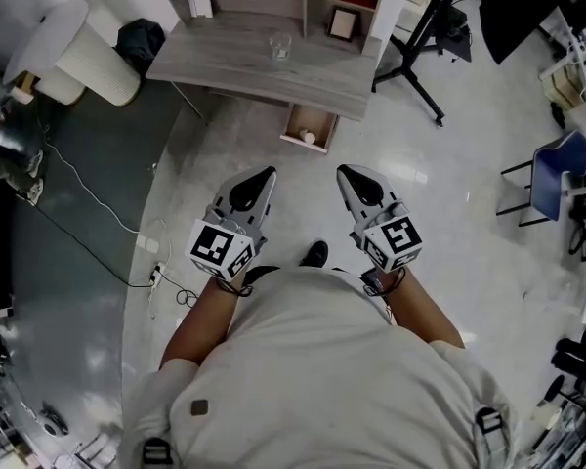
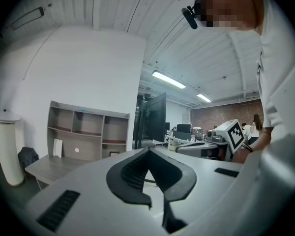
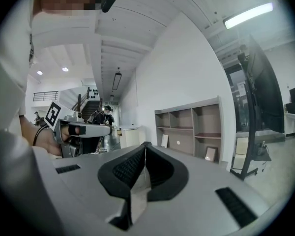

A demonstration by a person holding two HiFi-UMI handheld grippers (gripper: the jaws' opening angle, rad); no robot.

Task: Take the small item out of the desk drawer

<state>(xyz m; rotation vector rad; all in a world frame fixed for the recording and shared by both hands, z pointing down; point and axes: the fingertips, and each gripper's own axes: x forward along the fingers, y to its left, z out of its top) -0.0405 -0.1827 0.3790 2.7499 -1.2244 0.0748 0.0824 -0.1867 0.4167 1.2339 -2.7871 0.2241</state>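
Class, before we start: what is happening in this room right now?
A person stands back from the desk, holding a gripper in each hand. The left gripper and right gripper are both shut and empty, pointing toward the desk. Its drawer hangs open with the small item inside, untouched.

The left hand-held gripper (image 1: 267, 174) and the right hand-held gripper (image 1: 345, 172) were held side by side over the pale floor, pointing toward the grey tabletop (image 1: 234, 66). A glass (image 1: 279, 45) stood on it. Below its front edge, the open drawer (image 1: 322, 122) held a small white item (image 1: 309, 138).
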